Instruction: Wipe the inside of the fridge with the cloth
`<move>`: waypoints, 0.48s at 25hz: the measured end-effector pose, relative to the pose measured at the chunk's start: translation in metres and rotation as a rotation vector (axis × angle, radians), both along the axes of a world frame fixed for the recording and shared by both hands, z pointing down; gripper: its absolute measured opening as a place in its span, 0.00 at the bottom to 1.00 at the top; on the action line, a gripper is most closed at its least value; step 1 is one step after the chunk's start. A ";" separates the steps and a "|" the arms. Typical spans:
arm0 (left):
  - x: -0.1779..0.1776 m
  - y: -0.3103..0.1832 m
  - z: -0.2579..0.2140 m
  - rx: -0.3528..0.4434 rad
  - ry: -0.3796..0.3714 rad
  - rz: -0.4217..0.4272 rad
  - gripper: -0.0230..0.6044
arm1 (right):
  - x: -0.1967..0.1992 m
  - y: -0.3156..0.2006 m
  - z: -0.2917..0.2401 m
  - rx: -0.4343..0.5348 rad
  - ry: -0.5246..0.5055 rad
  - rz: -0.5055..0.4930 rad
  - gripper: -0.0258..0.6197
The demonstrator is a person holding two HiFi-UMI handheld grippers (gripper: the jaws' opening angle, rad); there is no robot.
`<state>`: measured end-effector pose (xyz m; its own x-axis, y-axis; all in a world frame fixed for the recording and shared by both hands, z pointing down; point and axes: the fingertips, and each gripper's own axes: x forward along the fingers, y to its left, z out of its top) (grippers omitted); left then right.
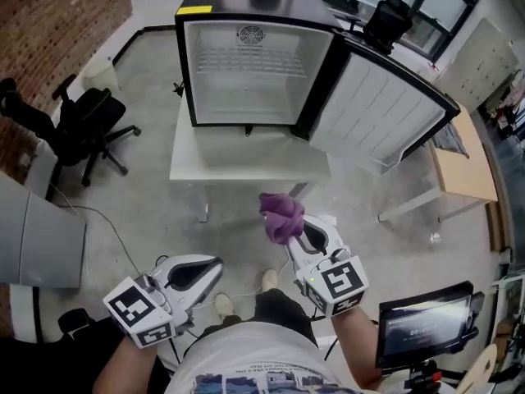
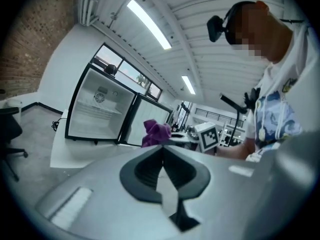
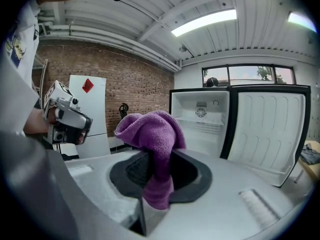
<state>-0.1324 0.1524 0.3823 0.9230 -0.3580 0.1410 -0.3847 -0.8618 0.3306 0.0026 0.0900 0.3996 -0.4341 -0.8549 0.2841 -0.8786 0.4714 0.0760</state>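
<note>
A small black fridge [image 1: 246, 60] stands on a white table [image 1: 246, 158], its door [image 1: 385, 109] swung open to the right and its white inside bare apart from a wire shelf. My right gripper [image 1: 289, 230] is shut on a bunched purple cloth [image 1: 280, 215], held in the air well short of the table. The cloth [image 3: 152, 139] hangs between the jaws in the right gripper view, with the fridge [image 3: 200, 121] beyond. My left gripper [image 1: 215, 268] is shut and holds nothing, lower left of the right one. From the left gripper view, fridge [image 2: 97, 109] and cloth [image 2: 156, 132] show ahead.
A black office chair [image 1: 78, 125] stands on the concrete floor left of the table. A wooden desk [image 1: 463, 167] is at the right. A black monitor on a stand [image 1: 422, 322] is close at my lower right. A brick wall [image 1: 57, 23] runs along the left.
</note>
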 end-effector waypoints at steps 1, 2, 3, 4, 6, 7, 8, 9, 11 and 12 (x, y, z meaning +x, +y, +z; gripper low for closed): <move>-0.003 0.004 0.001 0.003 0.001 -0.008 0.05 | -0.004 0.006 0.001 -0.001 0.002 -0.012 0.15; -0.004 0.008 0.002 0.006 0.005 -0.018 0.05 | -0.006 0.011 0.001 -0.001 0.001 -0.023 0.15; -0.005 0.011 0.000 0.011 0.010 -0.027 0.05 | -0.008 0.015 0.000 0.001 -0.002 -0.031 0.15; -0.006 0.015 -0.002 0.018 0.014 -0.036 0.05 | -0.008 0.019 -0.002 0.003 -0.009 -0.038 0.15; -0.003 0.022 -0.006 0.031 0.015 -0.050 0.05 | -0.006 0.026 -0.008 0.012 -0.023 -0.050 0.15; 0.000 0.027 -0.008 0.036 0.012 -0.056 0.05 | -0.004 0.031 -0.010 0.017 -0.029 -0.057 0.15; 0.003 0.032 -0.009 0.041 0.007 -0.063 0.05 | -0.002 0.036 -0.013 0.024 -0.037 -0.064 0.15; 0.008 0.037 -0.010 0.045 0.002 -0.068 0.05 | 0.001 0.042 -0.015 0.031 -0.045 -0.071 0.15; 0.021 0.046 -0.013 0.050 -0.007 -0.079 0.05 | 0.009 0.054 -0.021 0.046 -0.057 -0.088 0.15; 0.029 0.053 -0.014 0.051 -0.010 -0.084 0.05 | 0.014 0.061 -0.023 0.050 -0.062 -0.099 0.15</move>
